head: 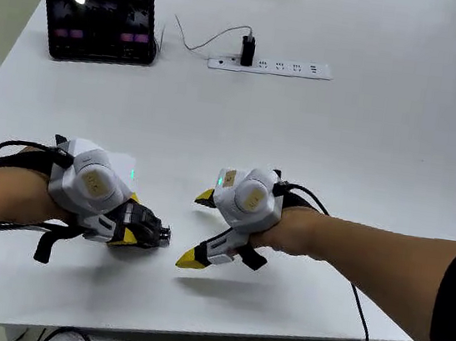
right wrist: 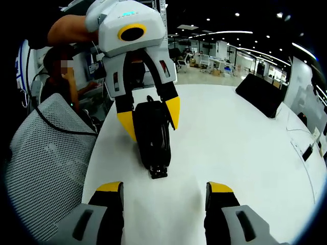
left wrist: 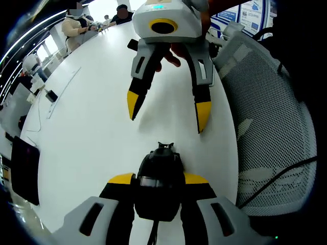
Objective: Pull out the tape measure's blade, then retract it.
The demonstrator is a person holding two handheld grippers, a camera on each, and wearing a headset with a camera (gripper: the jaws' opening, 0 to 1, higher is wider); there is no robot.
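Note:
A black tape measure [head: 143, 228] is clamped between the jaws of my left gripper [head: 132, 223], just above the white table [head: 298, 146]. In the left gripper view the case [left wrist: 159, 179] sits between the yellow fingertips [left wrist: 121, 178], and the blade's hook [left wrist: 164, 147] points forward with the blade in. My right gripper [head: 198, 227] faces it from the right, open, a short gap from the hook. In the right gripper view the hook [right wrist: 159, 172] lies just ahead of my open right gripper [right wrist: 164, 187], and the left gripper [right wrist: 149, 117] grips the case [right wrist: 152, 135].
A dark tablet [head: 102, 24] stands at the far left. A white power strip [head: 271, 65] with a black plug [head: 248, 50] and a thin cable lies at the back. The table's near edge is close under both hands. A mesh chair [left wrist: 265, 132] stands by the table.

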